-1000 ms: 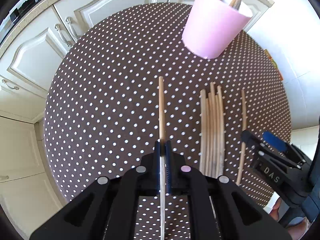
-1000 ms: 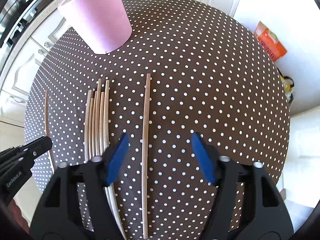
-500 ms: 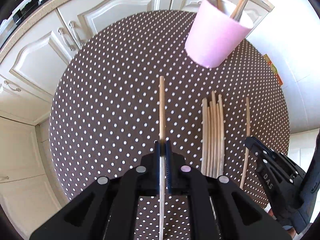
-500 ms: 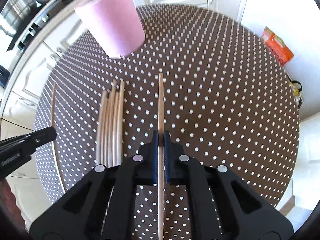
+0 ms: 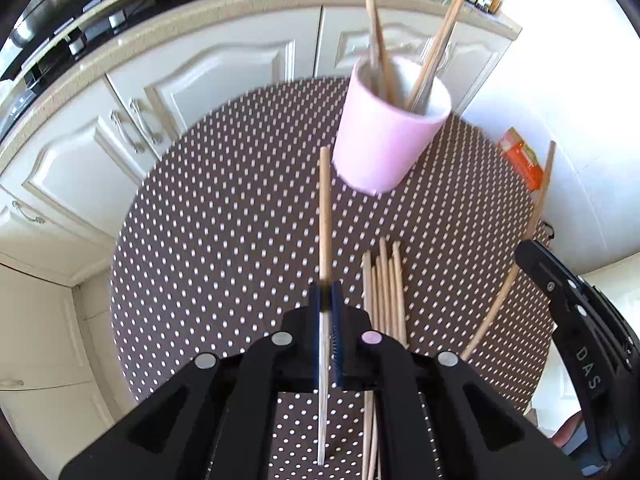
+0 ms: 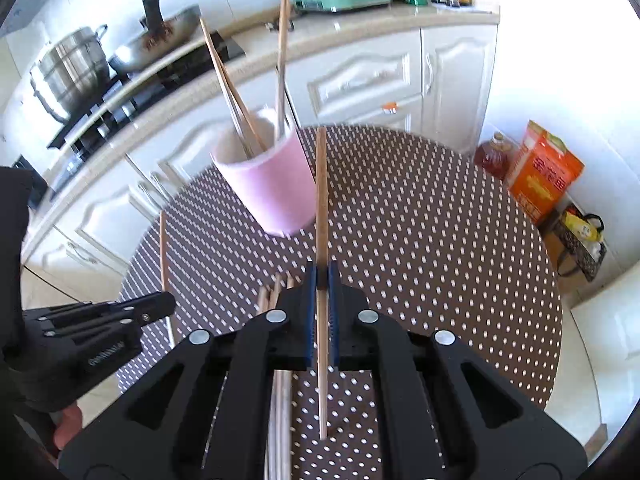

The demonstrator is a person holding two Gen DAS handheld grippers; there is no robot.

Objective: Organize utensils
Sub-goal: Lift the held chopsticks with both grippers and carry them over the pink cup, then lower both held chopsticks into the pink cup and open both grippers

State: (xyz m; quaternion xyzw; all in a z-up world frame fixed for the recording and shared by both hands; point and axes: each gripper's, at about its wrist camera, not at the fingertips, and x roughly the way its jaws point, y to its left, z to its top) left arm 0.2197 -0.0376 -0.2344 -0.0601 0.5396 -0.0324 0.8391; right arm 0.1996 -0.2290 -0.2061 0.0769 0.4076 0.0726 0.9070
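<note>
I have one chopstick pinched in the left gripper (image 5: 326,294) and another in the right gripper (image 6: 321,276), each set of jaws pressed tight on its stick near the lower end so the long part points ahead toward the pink cup (image 5: 386,140). Both sticks are clear of the dotted table (image 5: 224,216), where a loose bundle of chopsticks (image 5: 384,280) waits between my grippers. I judge the cup, already holding several, comes next.

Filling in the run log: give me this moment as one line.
left gripper: shut on chopstick | right gripper: shut on chopstick | pink cup: holds chopsticks | bundle: on table
</note>
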